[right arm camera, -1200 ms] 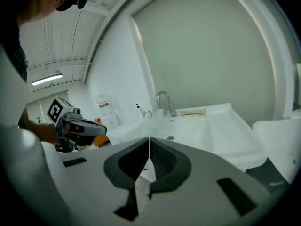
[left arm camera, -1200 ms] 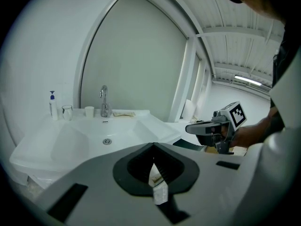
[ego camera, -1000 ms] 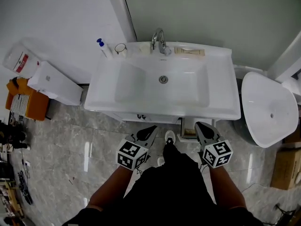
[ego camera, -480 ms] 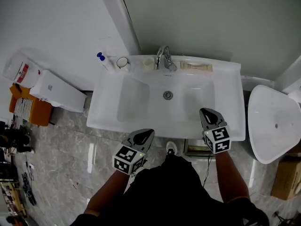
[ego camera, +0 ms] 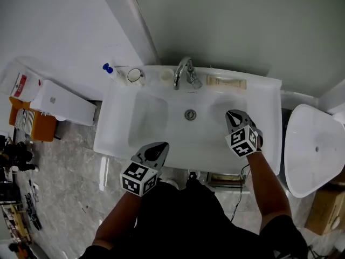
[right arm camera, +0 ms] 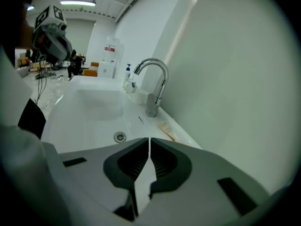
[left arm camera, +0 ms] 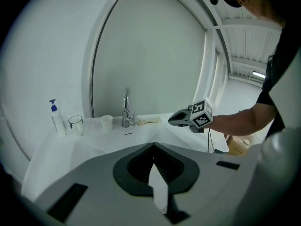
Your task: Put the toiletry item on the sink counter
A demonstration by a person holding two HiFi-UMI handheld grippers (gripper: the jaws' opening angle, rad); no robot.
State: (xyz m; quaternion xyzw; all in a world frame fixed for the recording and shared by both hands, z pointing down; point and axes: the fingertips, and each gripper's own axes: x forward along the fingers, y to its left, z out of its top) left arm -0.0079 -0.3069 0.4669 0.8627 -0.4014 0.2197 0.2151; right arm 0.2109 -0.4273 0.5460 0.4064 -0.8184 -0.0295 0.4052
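Above the white ceramic sink [ego camera: 151, 117], my left gripper [ego camera: 159, 145] at the front rim and my right gripper [ego camera: 232, 114] over the basin's right side are both pinched closed and empty, with the flat beige toiletry packet [ego camera: 226, 82] on the back ledge just right of the chrome faucet [ego camera: 183, 72].

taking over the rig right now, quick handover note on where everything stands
Left gripper: shut, empty, at the front edge of the white sink counter.
Right gripper: shut, empty, above the basin's right side.
Things: beige flat packet lies on the counter's back ledge, right of the chrome faucet; blue-topped pump bottle, clear glass and small white cup stand to its left.
Done: the packet is on the counter, if that is the toiletry item.
Left: confirm which item is meant; nothing is in hand.
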